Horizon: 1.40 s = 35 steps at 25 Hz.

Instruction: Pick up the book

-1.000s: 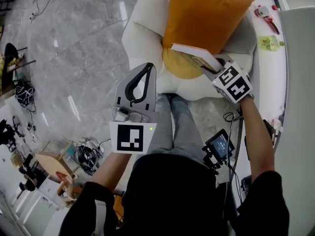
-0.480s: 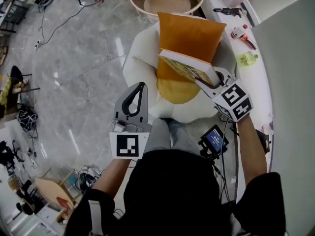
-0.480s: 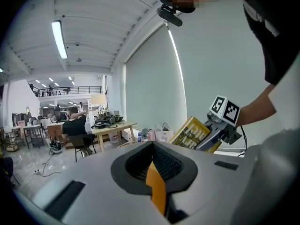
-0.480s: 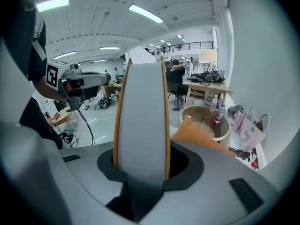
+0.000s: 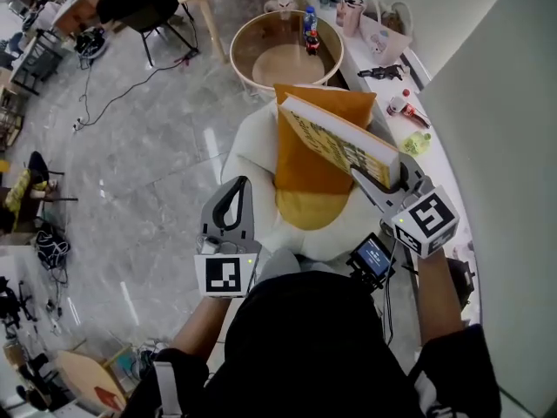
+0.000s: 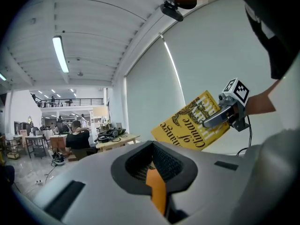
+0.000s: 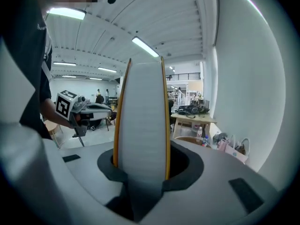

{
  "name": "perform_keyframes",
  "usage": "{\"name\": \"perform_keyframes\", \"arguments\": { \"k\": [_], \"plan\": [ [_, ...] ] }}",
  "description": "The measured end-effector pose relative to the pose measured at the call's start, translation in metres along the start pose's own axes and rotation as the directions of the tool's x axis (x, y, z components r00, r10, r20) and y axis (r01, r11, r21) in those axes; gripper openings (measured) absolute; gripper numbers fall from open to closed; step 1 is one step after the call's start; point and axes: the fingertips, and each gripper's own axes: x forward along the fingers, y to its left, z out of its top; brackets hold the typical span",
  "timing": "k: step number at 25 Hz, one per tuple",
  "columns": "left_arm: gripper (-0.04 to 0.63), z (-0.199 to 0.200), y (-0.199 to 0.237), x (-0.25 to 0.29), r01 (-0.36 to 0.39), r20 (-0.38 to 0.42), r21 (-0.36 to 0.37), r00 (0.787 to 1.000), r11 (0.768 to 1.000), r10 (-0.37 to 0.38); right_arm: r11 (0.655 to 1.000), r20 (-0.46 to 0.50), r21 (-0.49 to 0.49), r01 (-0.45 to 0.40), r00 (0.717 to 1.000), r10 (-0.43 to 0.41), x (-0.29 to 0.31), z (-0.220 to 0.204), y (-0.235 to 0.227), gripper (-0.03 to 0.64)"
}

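Observation:
A yellow book (image 5: 335, 142) with dark lettering on its cover hangs in the air above the armchair, tilted, with my right gripper (image 5: 372, 179) shut on its near end. In the right gripper view its white page edge (image 7: 140, 125) fills the gap between the jaws. From the left gripper view the book (image 6: 194, 125) and the right gripper (image 6: 219, 116) show up and to the right. My left gripper (image 5: 236, 190) hovers left of the chair, shut and holding nothing, apart from the book.
Below the book stands a white armchair (image 5: 248, 146) with an orange cushion (image 5: 300, 168) and a yellow one (image 5: 305, 209). Behind it is a round wooden table (image 5: 252, 64) with bottles (image 5: 309, 29). A white ledge (image 5: 431, 142) with small items runs along the right wall.
Both grippers have risen. The right one has carried the book up off the cushions and tipped it more level; the left one stays shut and empty.

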Motion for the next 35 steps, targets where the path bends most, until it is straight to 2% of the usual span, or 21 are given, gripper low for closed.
{"name": "perform_keyframes", "arguments": {
  "k": [5,10,13,22,29,35],
  "plan": [
    [0.011,0.028,-0.008,-0.02,0.007,0.051,0.019,0.999,1.0,-0.008,0.998,0.17,0.044,0.053,0.984,-0.06,-0.052,0.038,0.01,0.153],
    [0.011,0.05,-0.022,-0.041,0.001,0.099,0.0,0.995,1.0,-0.001,0.99,0.332,0.117,0.078,0.936,-0.113,-0.102,0.061,0.017,0.153],
    [0.011,0.055,-0.027,-0.05,0.013,0.109,0.048,0.994,0.999,-0.018,0.985,0.4,0.159,0.068,0.908,-0.127,-0.117,0.067,0.023,0.153],
    [0.011,0.071,-0.031,-0.075,0.033,0.117,0.021,0.993,0.999,-0.035,0.982,0.467,0.166,0.094,0.869,-0.162,-0.143,0.084,0.056,0.153],
    [0.011,0.067,-0.036,-0.154,0.035,0.142,0.026,0.989,0.999,-0.038,0.976,0.5,0.169,0.136,0.842,-0.204,-0.176,0.074,0.125,0.153],
    [0.011,0.062,-0.031,-0.21,0.005,0.152,0.02,0.988,1.0,-0.008,0.971,0.525,0.174,0.167,0.818,-0.235,-0.193,0.074,0.167,0.153]
  ]
}}
